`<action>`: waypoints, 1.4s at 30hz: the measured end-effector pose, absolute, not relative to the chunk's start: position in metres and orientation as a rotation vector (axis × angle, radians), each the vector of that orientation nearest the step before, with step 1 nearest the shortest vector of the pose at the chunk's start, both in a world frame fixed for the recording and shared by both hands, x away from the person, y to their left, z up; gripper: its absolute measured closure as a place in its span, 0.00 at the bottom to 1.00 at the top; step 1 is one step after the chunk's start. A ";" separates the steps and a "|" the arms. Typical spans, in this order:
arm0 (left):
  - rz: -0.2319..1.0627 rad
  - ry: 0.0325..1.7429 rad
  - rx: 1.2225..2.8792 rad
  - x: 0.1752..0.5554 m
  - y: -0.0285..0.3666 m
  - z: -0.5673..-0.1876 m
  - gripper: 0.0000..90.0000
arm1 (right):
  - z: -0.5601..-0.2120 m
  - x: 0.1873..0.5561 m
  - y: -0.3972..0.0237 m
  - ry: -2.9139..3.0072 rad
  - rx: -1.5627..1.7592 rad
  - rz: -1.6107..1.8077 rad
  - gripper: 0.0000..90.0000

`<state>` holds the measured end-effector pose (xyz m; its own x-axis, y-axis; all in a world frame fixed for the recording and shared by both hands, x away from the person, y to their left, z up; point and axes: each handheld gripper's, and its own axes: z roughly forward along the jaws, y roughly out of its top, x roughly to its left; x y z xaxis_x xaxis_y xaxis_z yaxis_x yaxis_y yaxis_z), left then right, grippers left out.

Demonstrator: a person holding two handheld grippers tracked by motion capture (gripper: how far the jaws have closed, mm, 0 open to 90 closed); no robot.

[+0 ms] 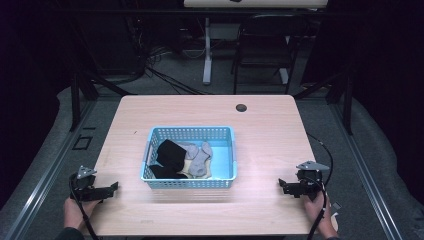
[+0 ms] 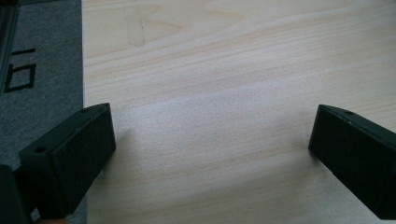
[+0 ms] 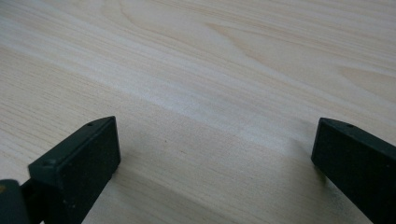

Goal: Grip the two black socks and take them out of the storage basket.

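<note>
At the middle of the desk (image 1: 260,125) sits a light blue plastic basket (image 1: 190,133), rectangular, its walls pierced with rows of small holes and its rim running unbroken all round. Inside it lie socks in a loose heap: a black sock (image 1: 170,154) sprawls across the basket's left half, a second dark piece (image 1: 161,171) lies near the basket's front wall, and grey socks (image 1: 200,159) are bunched just right of the black one, touching it. The right end of the basket floor shows bare blue.

Left of the basket, near the desk's front left corner, the left hand-held gripper (image 1: 112,188) rests low over the wood with a hand (image 1: 75,212) behind it, its tips pointing toward the basket. From its own camera, the left hand-held gripper (image 2: 210,140) stands wide, with pale wood grain between the jaws and the desk's edge and grey floor beside one of them.

Right of the basket, well apart from it, the right hand-held gripper (image 1: 283,186) is held by the other hand (image 1: 316,210), a cable (image 1: 322,147) looping off behind it. The right hand-held gripper (image 3: 212,140) is likewise spread wide over bare wood.

A small dark round hole (image 1: 241,107) marks the desk behind the basket.
</note>
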<state>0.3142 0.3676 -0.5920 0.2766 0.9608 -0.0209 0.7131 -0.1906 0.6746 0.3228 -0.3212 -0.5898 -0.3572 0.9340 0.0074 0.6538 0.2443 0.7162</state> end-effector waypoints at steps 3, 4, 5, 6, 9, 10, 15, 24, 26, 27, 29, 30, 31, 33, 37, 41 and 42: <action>0.559 1.501 1.975 0.314 0.367 -0.592 0.00 | -0.590 0.323 -0.321 2.100 1.450 0.891 0.01; 0.560 1.502 1.978 0.315 0.367 -0.592 0.00 | -0.590 0.323 -0.321 2.100 1.450 0.891 0.01; 0.560 1.502 1.978 0.315 0.367 -0.592 0.00 | -0.590 0.323 -0.321 2.100 1.450 0.891 0.01; 0.555 1.502 1.983 0.315 0.367 -0.591 0.00 | -0.590 0.323 -0.321 2.100 1.450 0.891 0.01; 0.547 1.502 1.989 0.316 0.367 -0.591 0.00 | -0.590 0.323 -0.321 2.100 1.450 0.891 0.01; 0.539 1.499 1.998 0.316 0.368 -0.590 0.00 | -0.590 0.323 -0.321 2.098 1.450 0.890 0.01; 0.511 1.492 2.032 0.317 0.369 -0.588 0.00 | -0.590 0.323 -0.321 2.100 1.450 0.891 0.01; 0.412 1.420 2.065 0.317 0.369 -0.569 0.00 | -0.590 0.323 -0.321 2.099 1.451 0.890 0.00; 0.405 1.395 2.063 0.317 0.367 -0.563 0.00 | -0.590 0.323 -0.321 2.099 1.452 0.888 0.00; 0.405 1.395 2.063 0.317 0.367 -0.563 0.00 | -0.590 0.323 -0.321 2.099 1.452 0.888 0.00; 0.403 1.380 2.055 0.316 0.366 -0.557 0.00 | -0.590 0.323 -0.321 2.098 1.453 0.887 0.00; 0.401 1.373 2.047 0.316 0.365 -0.553 0.00 | -0.590 0.323 -0.321 2.096 1.456 0.885 0.00; 0.400 1.362 2.042 0.316 0.364 -0.550 0.00 | -0.590 0.323 -0.321 2.096 1.457 0.884 0.00; 0.399 1.337 2.030 0.317 0.361 -0.539 0.00 | -0.590 0.323 -0.321 2.096 1.457 0.885 0.00; 0.377 1.314 2.007 0.320 0.358 -0.528 0.00 | -0.590 0.323 -0.321 2.098 1.456 0.887 0.00; 0.381 1.277 2.034 0.324 0.351 -0.517 0.00 | -0.590 0.323 -0.321 2.099 1.456 0.887 0.00; 0.378 1.268 2.041 0.325 0.349 -0.515 0.00 | -0.590 0.323 -0.321 2.098 1.456 0.887 0.00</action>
<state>0.3253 0.3494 -0.5151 0.4795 0.8706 -0.1102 0.6685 -0.2810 0.6886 0.3230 -0.3210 -0.5897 -0.3532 0.9355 0.0075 0.6570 0.2423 0.7138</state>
